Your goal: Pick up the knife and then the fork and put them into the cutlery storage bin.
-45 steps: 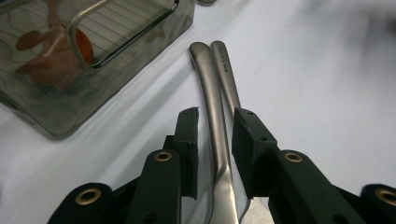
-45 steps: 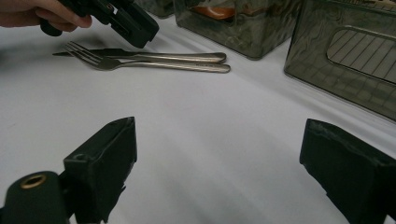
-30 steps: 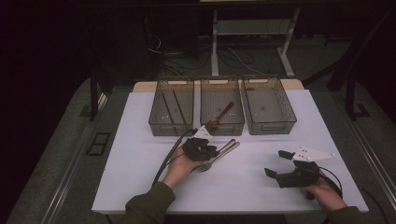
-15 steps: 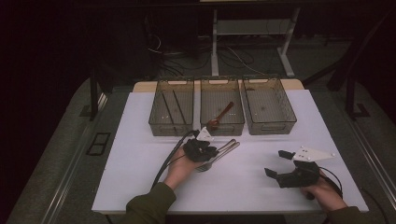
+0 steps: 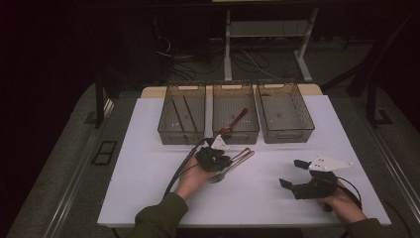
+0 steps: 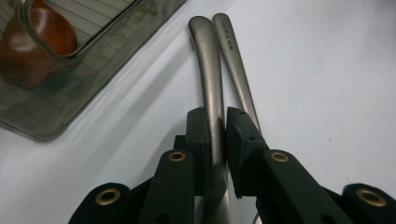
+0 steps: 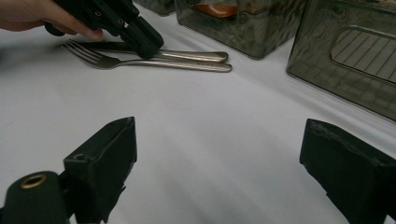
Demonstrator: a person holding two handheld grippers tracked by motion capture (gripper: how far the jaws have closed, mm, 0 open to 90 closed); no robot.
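Two metal utensils lie side by side on the white table in front of the bins: a fork [image 5: 232,167] and a knife [image 5: 243,154]. My left gripper [image 5: 224,161] is down on them, and its jaws have just been closing. In the left gripper view the pads of the left gripper [image 6: 215,117] press on both sides of the knife handle [image 6: 208,60], with the fork handle [image 6: 233,56] just outside them. The right gripper view shows that left gripper [image 7: 142,37] over the knife [image 7: 196,56] and the fork [image 7: 140,63]. My right gripper [image 5: 291,173] rests open on the table at the right, its jaws wide apart around nothing [image 7: 217,126].
Three see-through bins stand in a row at the back: the left bin [image 5: 182,130] holds dark sticks, the middle bin [image 5: 236,135] holds a wooden spoon [image 5: 236,120], and the right bin [image 5: 286,133] looks bare. White table [image 5: 148,168] stretches around both hands.
None of the hands has shifted. The left gripper stays on the utensils, and the right gripper stays put.
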